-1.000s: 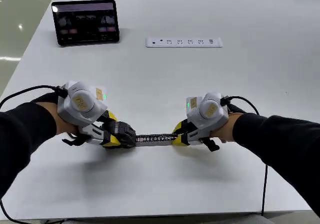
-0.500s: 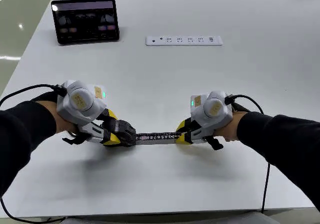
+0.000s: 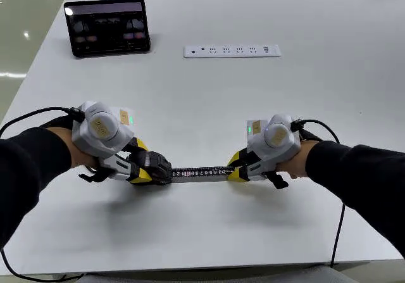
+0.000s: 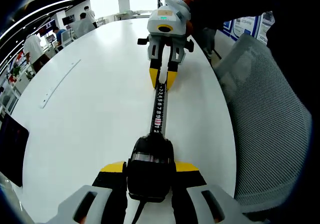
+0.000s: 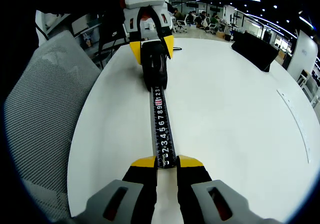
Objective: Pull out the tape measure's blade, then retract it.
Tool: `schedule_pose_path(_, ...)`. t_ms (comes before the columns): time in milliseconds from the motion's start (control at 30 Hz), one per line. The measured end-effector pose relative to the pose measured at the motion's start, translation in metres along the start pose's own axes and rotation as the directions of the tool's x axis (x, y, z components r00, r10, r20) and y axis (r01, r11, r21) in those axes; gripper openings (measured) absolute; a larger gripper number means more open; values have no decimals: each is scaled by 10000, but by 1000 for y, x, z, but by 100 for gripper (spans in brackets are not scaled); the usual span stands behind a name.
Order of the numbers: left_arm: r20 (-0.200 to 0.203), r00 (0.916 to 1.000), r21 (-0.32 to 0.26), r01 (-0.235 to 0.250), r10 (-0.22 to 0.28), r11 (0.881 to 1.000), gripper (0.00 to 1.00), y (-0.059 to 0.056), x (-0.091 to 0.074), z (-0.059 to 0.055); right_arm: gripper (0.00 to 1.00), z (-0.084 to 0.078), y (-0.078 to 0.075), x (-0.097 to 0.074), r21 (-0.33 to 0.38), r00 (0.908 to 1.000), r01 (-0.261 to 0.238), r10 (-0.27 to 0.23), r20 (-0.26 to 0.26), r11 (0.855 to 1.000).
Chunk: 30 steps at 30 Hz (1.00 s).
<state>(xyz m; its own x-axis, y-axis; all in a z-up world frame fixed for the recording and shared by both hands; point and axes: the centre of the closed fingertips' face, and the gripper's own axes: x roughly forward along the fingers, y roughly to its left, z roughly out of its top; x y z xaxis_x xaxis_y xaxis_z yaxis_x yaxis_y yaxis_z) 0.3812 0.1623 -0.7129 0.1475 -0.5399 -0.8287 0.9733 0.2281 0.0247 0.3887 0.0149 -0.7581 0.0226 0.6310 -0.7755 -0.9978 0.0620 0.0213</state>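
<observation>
- The black tape measure case (image 4: 150, 176) is pinched between the yellow-tipped fingers (image 4: 114, 167) of the left gripper (image 4: 150, 168), which are pressed against its two sides.
- The free end of the blade (image 5: 162, 129) is gripped by the fingers (image 5: 144, 163) of the right gripper (image 5: 166, 162), which are closed in on it from both edges.
- Between the two pairs of fingers the blade is stretched straight and flat, low over the desk (image 3: 209, 106). A pale band with black numerals is seen, with one red mark close to the case.
- On the person's side of the fingers the desk edge is near. On the far side a wide bare stretch of desk is left open.
- Well apart from the fingers, across that stretch, a white power strip (image 3: 231, 51) and a dark tablet (image 3: 107, 26) are laid.
- In the gripper views the numerals can be read, and a grey mesh chair (image 4: 260, 114) is seen just past the desk edge beside the fingers.
- In the head view both grippers are taken in at once, and a black cable (image 3: 316, 126) is seen running back from the right gripper.
</observation>
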Motion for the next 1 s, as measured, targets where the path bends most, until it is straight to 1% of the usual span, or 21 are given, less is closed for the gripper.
schedule_pose_path(167, -40, 10000, -3, 6, -6, 10000, 30, -1, 0, 0, 9, -5, 0, -4, 8, 10000, 52, -52, -38, 10000)
schedule_pose_path(567, 53, 10000, -108, -56, 57, 9999, 30, 0, 0, 0, 9, -15, -2, -12, 68, 9998, 175, -175, -72, 9998)
schedule_pose_path(1000, 49, 9999, -115, -95, 96, 9999, 30, 0, 0, 0, 9, -23, -3, -18, 141, 9997, 209, -207, -122, 9997)
